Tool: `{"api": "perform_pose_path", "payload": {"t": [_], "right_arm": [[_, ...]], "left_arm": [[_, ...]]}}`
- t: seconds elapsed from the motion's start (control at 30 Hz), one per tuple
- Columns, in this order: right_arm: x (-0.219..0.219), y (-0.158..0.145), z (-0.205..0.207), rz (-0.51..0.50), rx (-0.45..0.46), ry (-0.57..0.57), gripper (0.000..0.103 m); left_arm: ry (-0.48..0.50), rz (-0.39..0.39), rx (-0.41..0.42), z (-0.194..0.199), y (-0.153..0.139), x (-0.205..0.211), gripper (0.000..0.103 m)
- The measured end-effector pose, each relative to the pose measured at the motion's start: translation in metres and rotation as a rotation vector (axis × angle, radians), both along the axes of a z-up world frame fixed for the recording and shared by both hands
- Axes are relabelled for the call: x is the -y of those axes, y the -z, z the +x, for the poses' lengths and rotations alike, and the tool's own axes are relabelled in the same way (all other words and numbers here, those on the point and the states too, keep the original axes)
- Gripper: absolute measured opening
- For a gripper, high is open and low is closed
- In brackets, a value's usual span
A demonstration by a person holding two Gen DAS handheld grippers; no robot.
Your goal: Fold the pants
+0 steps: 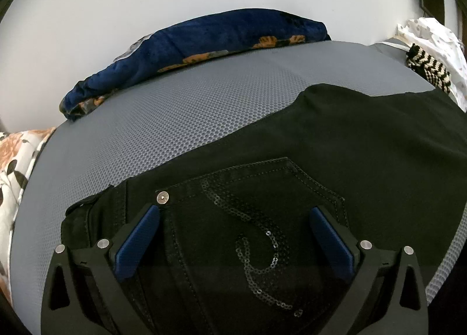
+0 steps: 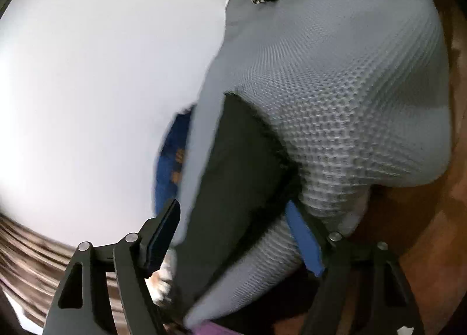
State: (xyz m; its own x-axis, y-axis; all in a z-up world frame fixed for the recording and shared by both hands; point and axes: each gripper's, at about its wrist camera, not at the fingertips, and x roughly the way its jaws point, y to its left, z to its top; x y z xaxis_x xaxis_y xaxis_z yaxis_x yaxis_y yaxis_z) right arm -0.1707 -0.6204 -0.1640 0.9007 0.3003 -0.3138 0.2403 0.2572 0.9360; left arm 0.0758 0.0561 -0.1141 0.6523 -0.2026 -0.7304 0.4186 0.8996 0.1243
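Observation:
Black pants (image 1: 335, 142) lie flat on a grey mesh mattress (image 1: 181, 107), back side up. A sequinned back pocket (image 1: 262, 218) and a metal rivet (image 1: 162, 197) show. My left gripper (image 1: 235, 213) stands open just over that pocket, with its blue pads (image 1: 140, 241) wide apart and nothing pinched. The right wrist view is rolled and blurred. In it a frayed end of the black pants (image 2: 233, 171) lies on the mattress (image 2: 335, 86) and runs between the fingers of my right gripper (image 2: 232, 211). That gripper is open, and its pads (image 2: 303, 235) are clear of the cloth.
A folded blue blanket with orange print (image 1: 204, 40) lies along the mattress's far edge by a white wall. At the far right corner sit a black-and-white knit piece (image 1: 429, 67) and a white spotted cloth (image 1: 432, 34). A floral sheet (image 1: 14, 165) hangs at the left. Brown floor (image 2: 432, 232) shows beside the mattress.

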Motion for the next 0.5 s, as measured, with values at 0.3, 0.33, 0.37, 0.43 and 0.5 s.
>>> {"api": "perform_pose_path", "payload": {"t": [0.3,0.33,0.37,0.43,0.5], "right_arm": [[-0.022,-0.027,0.040,-0.233,-0.058,-0.003,0.096],[-0.030,-0.031,0.044,-0.284,-0.097,-0.011,0.095],[-0.038,-0.036,0.047,-0.358,-0.143,-0.007,0.094],[-0.050,-0.040,0.056,-0.448,-0.211,-0.011,0.085],[-0.051,-0.037,0.067,-0.436,-0.275,-0.032,0.055]], "left_arm": [[0.000,0.000,0.000,0.000,0.001,0.000,0.102],[0.000,0.000,0.000,0.000,0.001,0.000,0.102],[0.000,0.001,0.001,0.000,0.001,0.000,0.102],[0.000,0.003,0.002,0.000,0.001,0.000,0.102],[0.001,0.000,0.000,0.000,0.001,0.000,0.102]]}}
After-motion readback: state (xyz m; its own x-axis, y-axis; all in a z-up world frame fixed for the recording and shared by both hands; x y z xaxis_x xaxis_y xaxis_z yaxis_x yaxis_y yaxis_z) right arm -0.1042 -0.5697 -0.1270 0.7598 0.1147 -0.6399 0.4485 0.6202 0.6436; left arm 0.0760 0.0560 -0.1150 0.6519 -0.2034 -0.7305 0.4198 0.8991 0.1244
